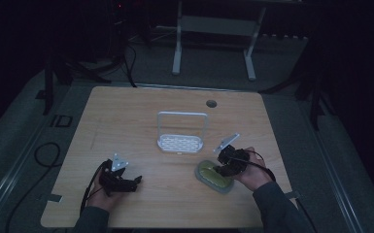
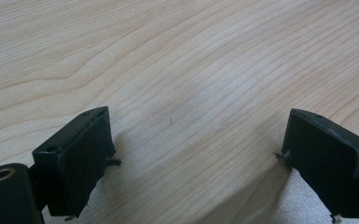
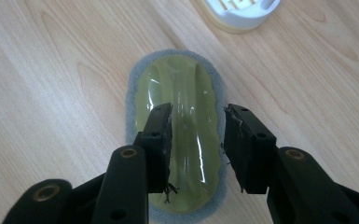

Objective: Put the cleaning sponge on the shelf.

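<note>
Now our right gripper [image 3: 196, 140] hovers over the scrubbing pad [image 3: 179, 93], jaws spread to either side of its handle ridge.

We see the pad, yellow-green on a grey sponge base, lying near the right edge of the wooden table [image 1: 126, 121], toward the front, just in front of the white rack [image 1: 180, 141] at the table's middle. Its pads press on nothing. Our left gripper [image 2: 196, 149] rests near the front left corner, jaws wide apart over bare wood.
</note>
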Available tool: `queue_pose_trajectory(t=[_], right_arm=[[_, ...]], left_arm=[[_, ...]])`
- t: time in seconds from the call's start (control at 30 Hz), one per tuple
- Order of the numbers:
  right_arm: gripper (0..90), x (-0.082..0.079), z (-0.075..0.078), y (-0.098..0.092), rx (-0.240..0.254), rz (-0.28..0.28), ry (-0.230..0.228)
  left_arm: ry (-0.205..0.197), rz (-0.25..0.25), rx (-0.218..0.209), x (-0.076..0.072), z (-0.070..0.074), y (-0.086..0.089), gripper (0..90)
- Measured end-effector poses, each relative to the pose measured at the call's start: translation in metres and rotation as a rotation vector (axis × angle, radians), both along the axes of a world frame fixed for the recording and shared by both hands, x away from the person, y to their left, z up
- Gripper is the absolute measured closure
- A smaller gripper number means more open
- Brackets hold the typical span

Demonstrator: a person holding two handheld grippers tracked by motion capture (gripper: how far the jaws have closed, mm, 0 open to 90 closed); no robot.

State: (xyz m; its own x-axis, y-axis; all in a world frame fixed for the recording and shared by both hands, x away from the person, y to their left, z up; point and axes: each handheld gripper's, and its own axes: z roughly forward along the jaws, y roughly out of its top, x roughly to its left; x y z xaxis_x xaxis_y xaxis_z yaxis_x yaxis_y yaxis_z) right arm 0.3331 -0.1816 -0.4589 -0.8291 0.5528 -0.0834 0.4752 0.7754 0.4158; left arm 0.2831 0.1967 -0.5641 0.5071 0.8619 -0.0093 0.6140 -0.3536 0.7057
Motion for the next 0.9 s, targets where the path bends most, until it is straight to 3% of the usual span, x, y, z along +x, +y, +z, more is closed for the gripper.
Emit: queue_pose_trajectory(t=[0.9], right_arm=[[58.3, 0.012, 0.0, 0.011, -0.086, 0.048, 0.09]], left_arm=[[0.0, 0.0, 0.0, 0.0, 0.0, 0.0, 8.7]])
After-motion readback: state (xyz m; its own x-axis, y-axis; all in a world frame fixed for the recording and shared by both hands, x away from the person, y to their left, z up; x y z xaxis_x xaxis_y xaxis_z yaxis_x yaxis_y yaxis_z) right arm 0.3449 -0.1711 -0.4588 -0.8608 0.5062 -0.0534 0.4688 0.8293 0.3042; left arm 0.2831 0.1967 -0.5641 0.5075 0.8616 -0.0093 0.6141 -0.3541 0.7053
